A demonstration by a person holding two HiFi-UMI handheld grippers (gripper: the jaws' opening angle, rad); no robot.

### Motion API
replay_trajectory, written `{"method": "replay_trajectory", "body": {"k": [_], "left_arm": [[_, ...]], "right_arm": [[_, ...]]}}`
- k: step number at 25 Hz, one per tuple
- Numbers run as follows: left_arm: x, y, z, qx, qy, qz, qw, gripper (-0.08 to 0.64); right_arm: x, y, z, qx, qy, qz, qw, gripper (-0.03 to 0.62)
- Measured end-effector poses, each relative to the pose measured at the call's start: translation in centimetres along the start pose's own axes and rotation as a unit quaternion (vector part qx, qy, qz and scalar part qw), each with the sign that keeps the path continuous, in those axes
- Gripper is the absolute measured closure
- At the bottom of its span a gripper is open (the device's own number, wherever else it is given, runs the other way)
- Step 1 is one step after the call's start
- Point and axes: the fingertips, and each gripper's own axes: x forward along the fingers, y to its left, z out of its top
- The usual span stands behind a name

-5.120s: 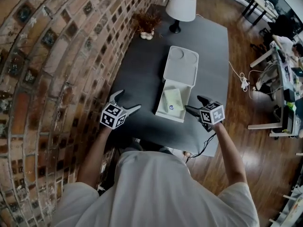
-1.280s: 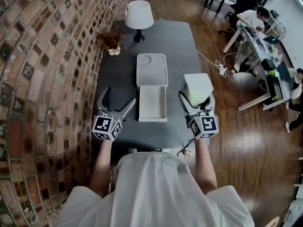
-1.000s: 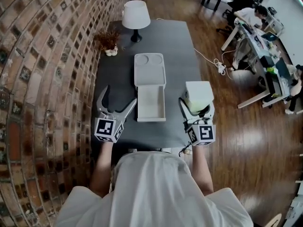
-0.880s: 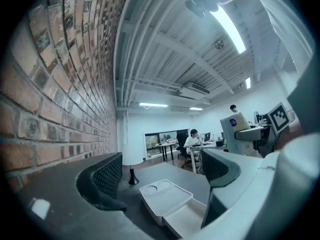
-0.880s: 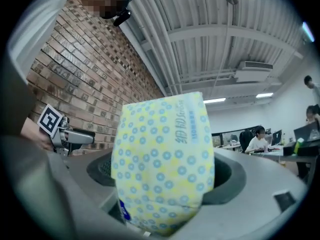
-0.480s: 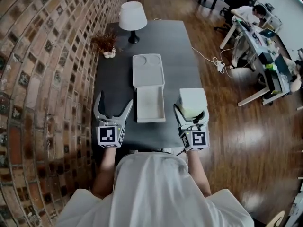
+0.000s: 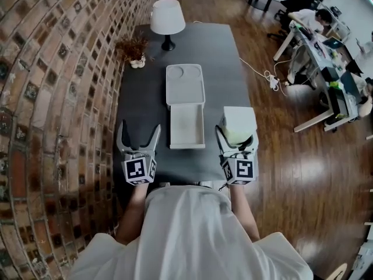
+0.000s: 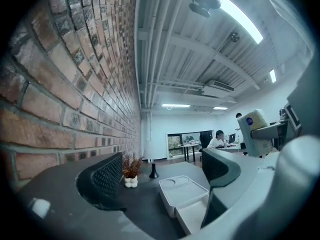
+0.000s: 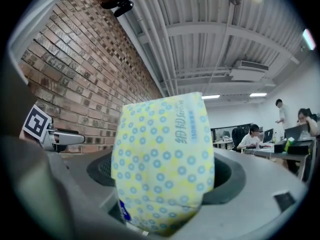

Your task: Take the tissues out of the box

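A white box point(image 7: 186, 127) lies open on the dark table point(image 7: 143, 107), its lid point(image 7: 185, 84) folded back toward the lamp; its tray looks empty. The tissue pack point(image 7: 239, 123), pale yellow with blue dots point(image 9: 162, 161), stands upright between the jaws of my right gripper point(image 7: 236, 140), which is shut on it at the table's right front edge. My left gripper point(image 7: 138, 140) hovers open and empty at the front left, left of the box; its view shows the box point(image 8: 186, 204) and the held tissue pack point(image 8: 254, 132).
A lamp with a white shade point(image 7: 167, 17) and a small dried plant point(image 7: 133, 50) stand at the table's far end. A brick wall point(image 7: 52, 74) runs along the left. Wood floor, cables point(image 7: 271, 84) and desks with seated people point(image 7: 312, 22) lie to the right.
Five seconds ago the tissue pack lay in the box. Over the last second, the right gripper holds it beside the box, drawn slightly nearer; the left gripper has shifted a little too.
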Motion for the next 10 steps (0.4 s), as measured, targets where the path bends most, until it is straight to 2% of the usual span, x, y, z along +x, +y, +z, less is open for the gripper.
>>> {"method": "replay_trajectory", "body": {"k": [3,10], "left_arm": [[-0.47,0.48,-0.30,-0.008,0.002,0.013,0.9999,0.078],[-0.61,0.97,-0.47,-0.001,0.006,0.027,0.9996,0.078]], "right_arm": [[-0.03,0.05,-0.06,-0.001,0.002,0.000,1.000,0.120],[-0.14,0.10,-0.38,-0.005,0.006,-0.002,1.000,0.120]]}}
